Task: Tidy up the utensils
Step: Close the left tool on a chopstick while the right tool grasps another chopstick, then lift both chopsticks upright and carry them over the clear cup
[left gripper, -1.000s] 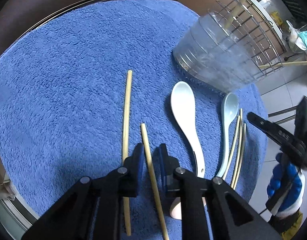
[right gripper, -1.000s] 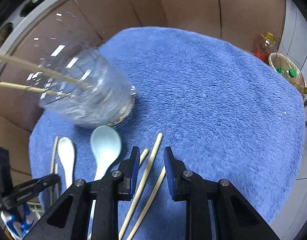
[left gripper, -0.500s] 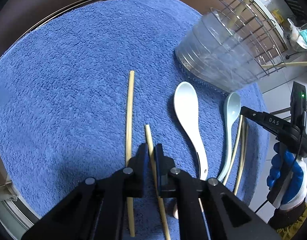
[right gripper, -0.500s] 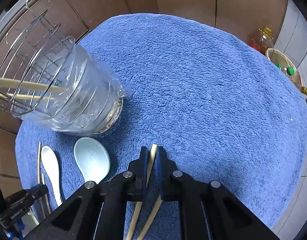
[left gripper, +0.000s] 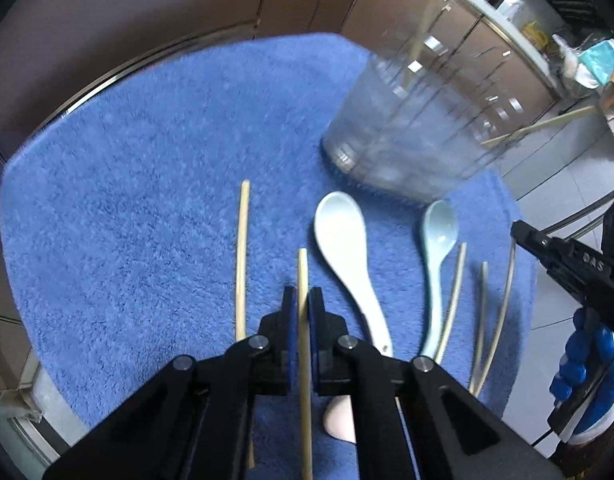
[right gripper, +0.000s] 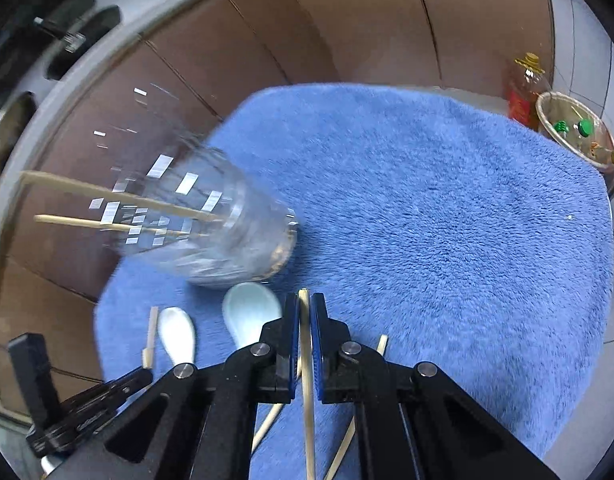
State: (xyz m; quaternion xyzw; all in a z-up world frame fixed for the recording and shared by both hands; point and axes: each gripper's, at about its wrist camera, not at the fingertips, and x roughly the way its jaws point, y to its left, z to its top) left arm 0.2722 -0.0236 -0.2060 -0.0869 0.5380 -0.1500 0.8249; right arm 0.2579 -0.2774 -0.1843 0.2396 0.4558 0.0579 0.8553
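Left wrist view: the left gripper (left gripper: 303,300) has its fingers (left gripper: 290,312) drawn in narrow on a pale chopstick (left gripper: 303,268), gripped near its far end so the long tail runs back under the tool. It looks light and stiff, a smooth round stick, so I judge it apt to swivel or slide between the blue pads unless the pinch is square. A second chopstick (left gripper: 242,256) lies loose just to its left on the blue towel (left gripper: 127,200) covering the desk. To the right lie a white spoon (left gripper: 347,248) and a pale blue spoon (left gripper: 437,248), ceramic by the look, heavier, slick and breakable; the handle neck seems the place to take them. Three thin sticks (left gripper: 453,300) lie beyond, near the edge. The clear holder (left gripper: 403,136) stands behind, blurred, with chopsticks already leaning in it. Right wrist view: the right gripper (right gripper: 305,308) is likewise pinched narrow on its own stick (right gripper: 304,320), also held close to the tip. More sticks (right gripper: 381,344) lie beneath. The pale blue spoon (right gripper: 249,312) sits just left of the fingers, the white spoon (right gripper: 177,334) further left, and the holder (right gripper: 223,224) stands close ahead, still blurred.
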